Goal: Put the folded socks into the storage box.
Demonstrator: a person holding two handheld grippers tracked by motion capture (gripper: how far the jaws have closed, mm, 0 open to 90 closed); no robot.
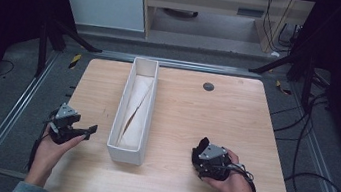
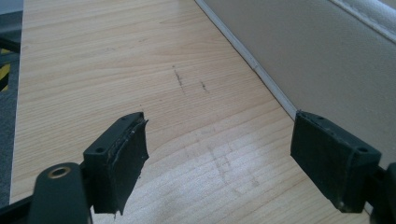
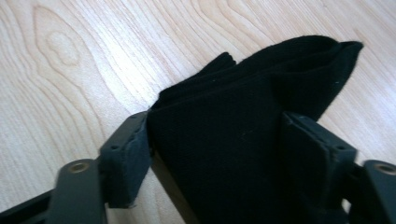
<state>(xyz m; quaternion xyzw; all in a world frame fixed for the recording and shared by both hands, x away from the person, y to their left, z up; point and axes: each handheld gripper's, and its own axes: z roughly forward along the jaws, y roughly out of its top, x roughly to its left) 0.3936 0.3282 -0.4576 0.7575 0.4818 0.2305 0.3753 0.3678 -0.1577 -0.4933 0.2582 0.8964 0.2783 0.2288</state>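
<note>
A: Sock: one black folded piece, knit fabric, on the counter at about 5 o'clock, under the right hand. I read it as a sock; it could be another small cloth.

B: Right tongs?

A: Jaws set on either side of the fold, fabric between them and touching both pads. Holding the sock, as far as the right gripper view shows. How firm the grip is I cannot tell.

B: Left tongs?

A: Wide, nothing between the jaws. They sit low at about 7 o'clock, just beside the outer wall of the box, pointing toward it.

B: Step in hand?

A: Judgement: pickup of the sock, at the grasp. The likely goal is the box, which lies well apart at about 9 o'clock from the sock.

B: Next move calls for?

A: A clean lift with the fold kept together, then a carry over the box rim. The left tongs could steady the box wall.

B: Count.

A: One sock, one long white box holding pale folded cloth, two tongs, one counter.
</note>
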